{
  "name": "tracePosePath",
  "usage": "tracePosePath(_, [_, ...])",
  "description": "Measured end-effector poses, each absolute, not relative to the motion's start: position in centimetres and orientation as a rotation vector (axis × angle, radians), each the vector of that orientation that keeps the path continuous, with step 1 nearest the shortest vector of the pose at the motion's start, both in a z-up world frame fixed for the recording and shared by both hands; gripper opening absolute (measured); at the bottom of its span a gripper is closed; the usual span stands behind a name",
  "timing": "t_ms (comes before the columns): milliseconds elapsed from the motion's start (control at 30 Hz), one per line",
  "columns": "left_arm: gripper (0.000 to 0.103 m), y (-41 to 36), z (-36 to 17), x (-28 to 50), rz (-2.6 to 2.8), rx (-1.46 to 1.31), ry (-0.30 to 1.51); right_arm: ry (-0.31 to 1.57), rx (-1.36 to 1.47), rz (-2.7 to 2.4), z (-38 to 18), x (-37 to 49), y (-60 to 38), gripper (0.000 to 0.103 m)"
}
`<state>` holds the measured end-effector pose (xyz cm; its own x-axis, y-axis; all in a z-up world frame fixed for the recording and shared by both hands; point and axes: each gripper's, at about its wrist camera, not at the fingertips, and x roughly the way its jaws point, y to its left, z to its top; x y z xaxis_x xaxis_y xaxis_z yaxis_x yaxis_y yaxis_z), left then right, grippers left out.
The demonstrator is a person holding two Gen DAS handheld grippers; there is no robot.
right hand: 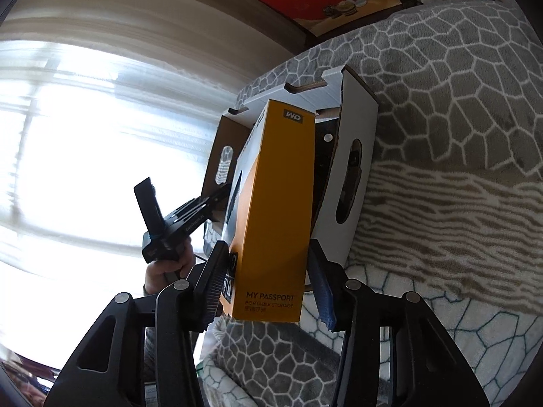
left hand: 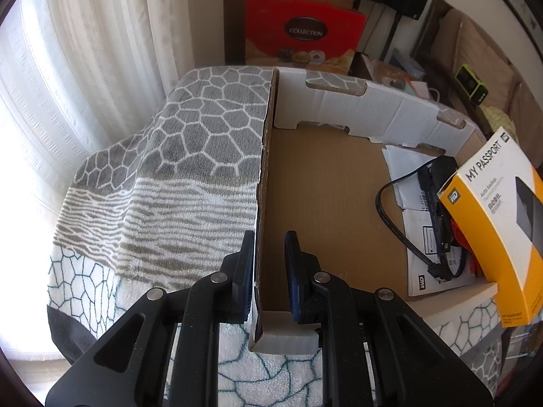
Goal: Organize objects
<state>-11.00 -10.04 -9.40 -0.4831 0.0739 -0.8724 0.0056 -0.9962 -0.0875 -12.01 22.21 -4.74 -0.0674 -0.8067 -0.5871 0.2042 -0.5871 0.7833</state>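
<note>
An open cardboard box (left hand: 339,105) with a brown floor sits on a patterned blanket. My left gripper (left hand: 270,240) is shut on the box's left wall near the front corner, one finger on each side. In the right wrist view the left gripper (right hand: 217,200) shows at that same wall, with a hand under it. My right gripper (right hand: 268,247) is shut on a yellow "MY PASSPORT" box (right hand: 275,203), held tilted over the cardboard box (right hand: 356,176). The left wrist view has the yellow box (left hand: 502,224) above the right end, over a black cable (left hand: 397,227) and white leaflets (left hand: 420,271).
The grey and white blanket (left hand: 186,156) covers the surface under the box and drops off at the left. A white curtain (left hand: 85,68) hangs at the left. A red "COLLECTION" carton (left hand: 305,34) stands behind. Clutter and a green device (left hand: 471,81) lie at the far right.
</note>
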Motion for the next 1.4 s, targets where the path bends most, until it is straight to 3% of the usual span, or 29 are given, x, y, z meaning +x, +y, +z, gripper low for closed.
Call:
tracePosePath(333, [0.015,-10.3,-9.5,-11.1,2.661,-1.576,-0.148,-0.772,1.450,-1.797,-3.1,-13.3,20.6,0.039])
tracePosePath(1000, [0.015,-10.3,-9.5,-11.1,2.662,-1.582,-0.138,-0.647,1.542,-1.662,-5.8,-10.7,21.7,0.048])
tracePosePath(1167, [0.015,-10.2,-9.5,-11.2,2.663,-1.584,-0.136,-0.582,1.497,-1.729,-4.7,-10.5,20.8,0.044])
tracePosePath(1400, [0.015,-10.2,-9.5,-11.1,2.662,-1.583,-0.141,-0.757,1.471,-1.750,-4.3,-11.6,21.0,0.039])
